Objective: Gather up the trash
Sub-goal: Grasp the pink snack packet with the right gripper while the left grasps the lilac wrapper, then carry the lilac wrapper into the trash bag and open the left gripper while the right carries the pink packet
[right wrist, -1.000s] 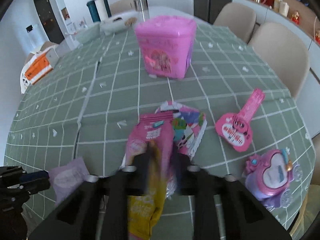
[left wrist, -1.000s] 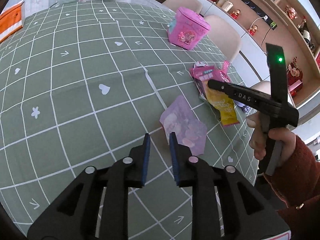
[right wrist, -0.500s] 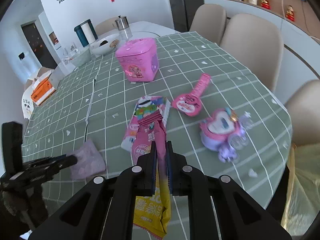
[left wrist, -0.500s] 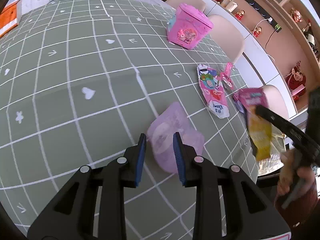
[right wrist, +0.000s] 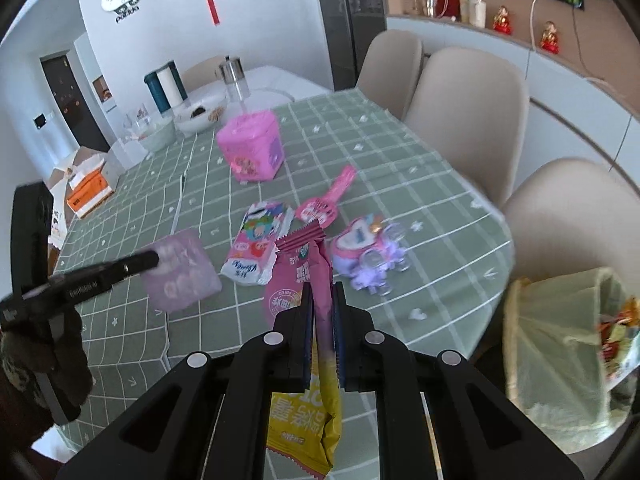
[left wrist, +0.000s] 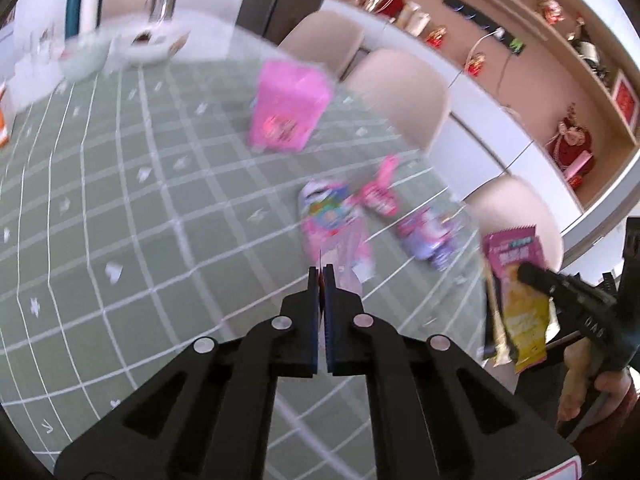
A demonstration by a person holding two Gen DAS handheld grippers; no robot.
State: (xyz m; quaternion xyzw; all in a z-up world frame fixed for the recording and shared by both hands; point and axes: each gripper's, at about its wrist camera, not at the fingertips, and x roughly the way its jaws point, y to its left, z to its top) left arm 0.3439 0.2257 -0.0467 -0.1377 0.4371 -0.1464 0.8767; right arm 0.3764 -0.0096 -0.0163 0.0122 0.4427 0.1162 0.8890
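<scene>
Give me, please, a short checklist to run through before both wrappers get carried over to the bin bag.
1. Right gripper shut on the pink-and-yellow snack packet: ok, the packet hangs between its fingers.
2. Left gripper shut on the pale purple wrapper: ok, the wrapper hangs from its tips in the right wrist view.
3. Purple wrapper clear of the table: cannot tell.
4. Bin bag open and within view: ok, at the table's edge, litter already inside.
5. White-and-pink wrapper collected: not ok, it lies on the table.
6. Toys, such as the purple carriage, left alone: ok.
</scene>
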